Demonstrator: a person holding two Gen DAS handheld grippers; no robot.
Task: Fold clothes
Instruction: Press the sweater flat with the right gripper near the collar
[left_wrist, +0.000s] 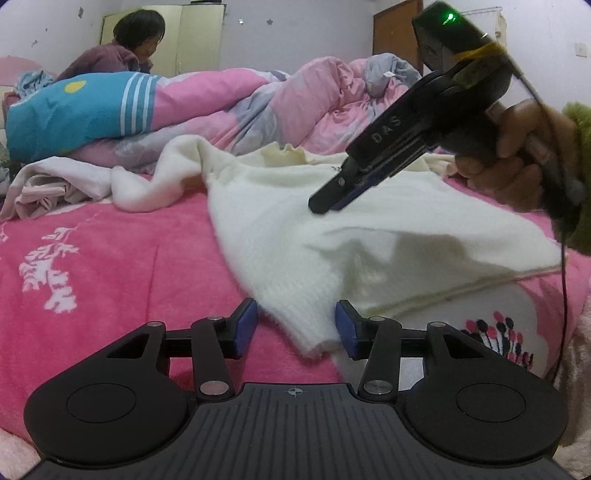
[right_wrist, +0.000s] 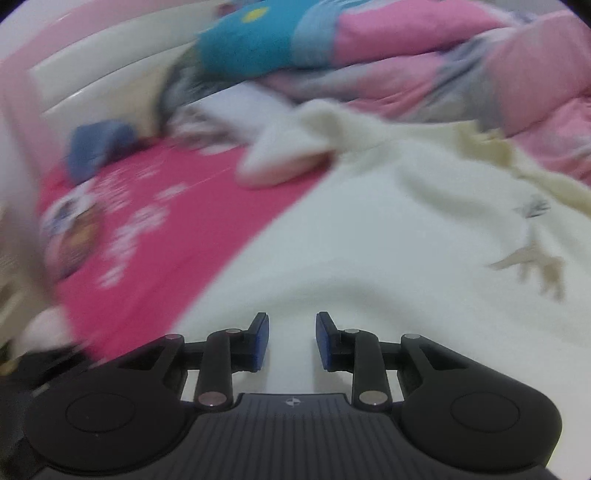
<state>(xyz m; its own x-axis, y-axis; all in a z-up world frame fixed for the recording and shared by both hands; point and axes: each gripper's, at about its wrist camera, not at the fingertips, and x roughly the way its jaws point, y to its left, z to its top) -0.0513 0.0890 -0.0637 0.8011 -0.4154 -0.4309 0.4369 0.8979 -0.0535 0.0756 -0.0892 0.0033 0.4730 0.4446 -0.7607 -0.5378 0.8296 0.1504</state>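
Observation:
A cream knitted sweater (left_wrist: 295, 229) lies spread on the pink bed blanket (left_wrist: 110, 277), one sleeve (left_wrist: 147, 188) bunched out to the left. Its near corner hangs between the blue pads of my left gripper (left_wrist: 295, 326), which stands open; a gap shows beside the left pad. My right gripper (left_wrist: 325, 201), held by a hand (left_wrist: 524, 155), hovers tilted down over the sweater's middle. In the blurred right wrist view the right gripper (right_wrist: 291, 341) is open by a narrow gap, nothing between its pads, with the sweater (right_wrist: 369, 240) below it.
A rumpled pink, blue and grey quilt (left_wrist: 221, 103) is heaped along the far side. A pale crumpled garment (left_wrist: 48, 184) lies at the left. A person (left_wrist: 125, 48) sits beyond the quilt. A blue item (right_wrist: 99, 147) lies near the white headboard (right_wrist: 92, 74).

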